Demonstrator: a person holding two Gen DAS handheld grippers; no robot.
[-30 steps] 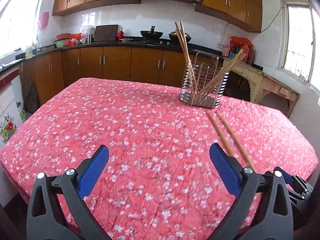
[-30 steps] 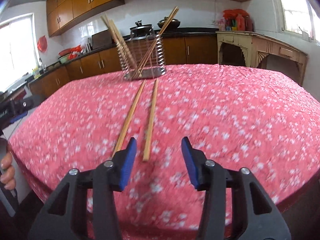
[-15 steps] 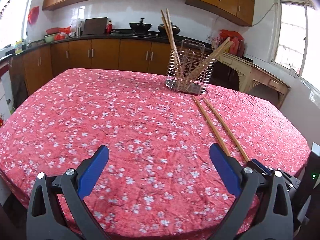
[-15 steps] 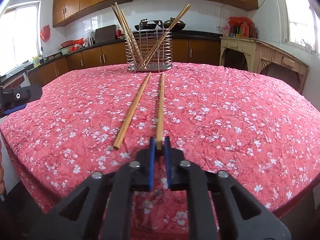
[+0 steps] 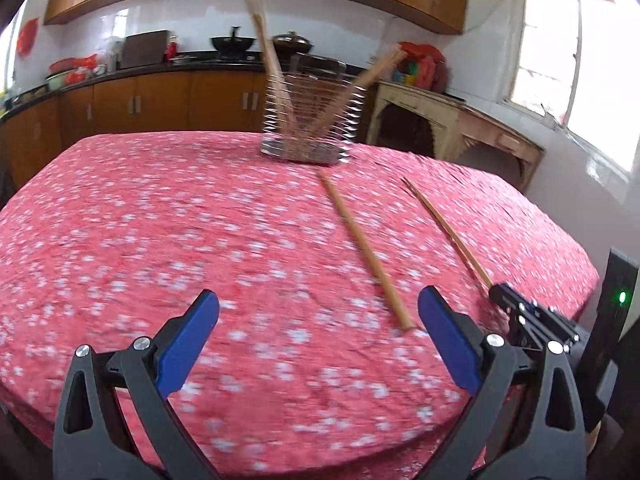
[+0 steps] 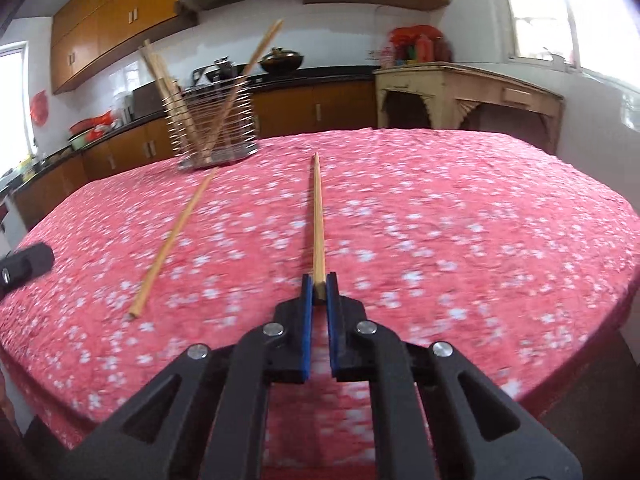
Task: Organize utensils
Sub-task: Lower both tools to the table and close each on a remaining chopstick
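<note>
My right gripper [image 6: 319, 286] is shut on the near end of a wooden chopstick [image 6: 317, 208], held a little above the red floral tablecloth [image 6: 460, 220] and pointing away from me. In the left wrist view the same chopstick [image 5: 446, 230] runs to the right gripper [image 5: 504, 294]. A second chopstick [image 6: 172, 240] lies loose on the cloth to its left; it also shows in the left wrist view [image 5: 362, 246]. My left gripper [image 5: 318, 314] is open and empty, its right finger near that chopstick's near end. A wire utensil holder [image 5: 310, 120] with several chopsticks stands at the table's far side.
The holder also shows in the right wrist view [image 6: 214, 128]. Beyond the table are kitchen cabinets [image 5: 160, 100] and a counter with pots. A pale wooden side table [image 6: 472, 96] stands at the right. The table edge [image 6: 624, 300] drops off near right.
My right gripper closed on the right chopstick's near end and has lifted it and swung it rightward, apart from the other. My left gripper moved right, toward the loose chopstick.
</note>
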